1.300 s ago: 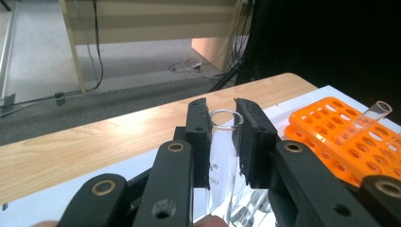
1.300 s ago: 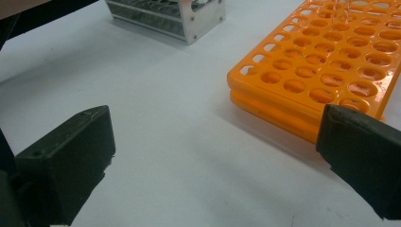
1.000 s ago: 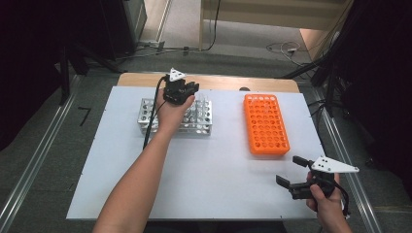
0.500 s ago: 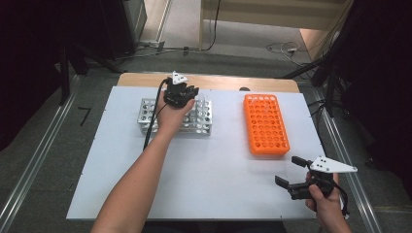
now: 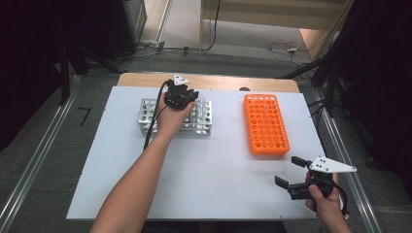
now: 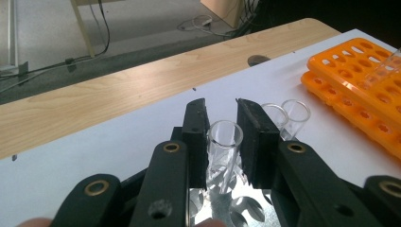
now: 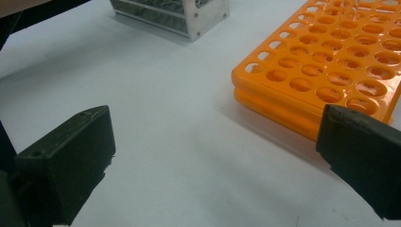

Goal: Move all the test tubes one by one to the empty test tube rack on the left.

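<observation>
My left gripper (image 5: 187,95) is over the metal tube rack (image 5: 145,115) at the back left of the white table. In the left gripper view its jaws (image 6: 221,105) stand on either side of a clear glass test tube (image 6: 223,153) that sits upright in the rack, and both pads touch the glass. These jaws have just been opening slightly, with the tube still between them. My right gripper (image 5: 286,171) hovers low near the front right corner, open and with nothing in it (image 7: 217,156). The orange tube rack (image 5: 265,124) lies ahead of it, its holes without tubes.
Two more glass tubes (image 6: 295,112) stand in the metal rack just past the held one. A wooden board (image 5: 218,81) runs along the table's far edge. The white tabletop (image 5: 218,165) is bare between the racks and toward the front.
The left hand and gripper have shifted slightly over the metal rack. The right gripper has stayed in place, open.
</observation>
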The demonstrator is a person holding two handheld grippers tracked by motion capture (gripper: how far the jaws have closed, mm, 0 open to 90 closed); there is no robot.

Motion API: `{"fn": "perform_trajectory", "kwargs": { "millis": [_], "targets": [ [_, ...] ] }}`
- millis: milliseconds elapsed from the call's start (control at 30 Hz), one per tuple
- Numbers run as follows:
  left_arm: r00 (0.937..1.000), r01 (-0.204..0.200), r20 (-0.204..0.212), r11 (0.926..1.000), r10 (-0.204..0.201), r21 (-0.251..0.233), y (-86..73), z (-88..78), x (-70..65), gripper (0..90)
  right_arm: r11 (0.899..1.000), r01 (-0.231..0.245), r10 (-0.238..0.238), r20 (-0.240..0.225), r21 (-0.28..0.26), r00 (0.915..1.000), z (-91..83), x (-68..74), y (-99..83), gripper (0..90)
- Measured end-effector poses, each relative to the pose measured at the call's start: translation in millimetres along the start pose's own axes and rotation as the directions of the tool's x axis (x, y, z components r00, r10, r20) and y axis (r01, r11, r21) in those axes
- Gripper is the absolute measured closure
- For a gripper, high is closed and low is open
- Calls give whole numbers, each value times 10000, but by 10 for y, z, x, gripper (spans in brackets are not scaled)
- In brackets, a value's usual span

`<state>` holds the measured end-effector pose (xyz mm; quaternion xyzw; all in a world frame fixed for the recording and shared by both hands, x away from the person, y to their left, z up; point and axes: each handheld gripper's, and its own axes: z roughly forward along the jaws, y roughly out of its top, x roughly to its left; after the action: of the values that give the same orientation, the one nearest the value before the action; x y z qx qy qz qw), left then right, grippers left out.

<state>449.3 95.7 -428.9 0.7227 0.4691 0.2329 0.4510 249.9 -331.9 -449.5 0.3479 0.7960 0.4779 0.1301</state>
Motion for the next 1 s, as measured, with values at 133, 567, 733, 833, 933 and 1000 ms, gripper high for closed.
{"fn": "perform_trajectory", "kwargs": {
  "millis": [133, 567, 733, 833, 933, 1000],
  "targets": [
    [10000, 37, -8, 10000, -37, -36, 11, -28, 2, 710, 10000, 33, -33, 5, -14, 10000, 3, 2, 2, 0],
    [9997, 194, 184, 9995, -190, -265, 15, -213, -42, 444, 10000, -10, 10, -7, -13, 10000, 11, 3, 6, 0],
    [9990, 223, 390, 9986, -205, -472, -21, -346, -64, 294, 10000, -38, 38, 10, -38, 10000, 11, -4, 10, 0],
    [9978, 126, 658, 9985, -91, -527, -51, -438, -98, 233, 10000, -57, 57, 8, -42, 10000, 19, -6, 12, 0],
    [9961, 187, 870, 9976, -129, -660, -93, -537, -126, 167, 10000, -89, 89, -42, -34, 10000, 30, -3, 17, 0],
    [9950, 187, 987, 9975, -120, -675, -126, -601, -146, 134, 9999, -96, 96, -4, -106, 10000, 35, 0, 22, 0]
  ]
}}
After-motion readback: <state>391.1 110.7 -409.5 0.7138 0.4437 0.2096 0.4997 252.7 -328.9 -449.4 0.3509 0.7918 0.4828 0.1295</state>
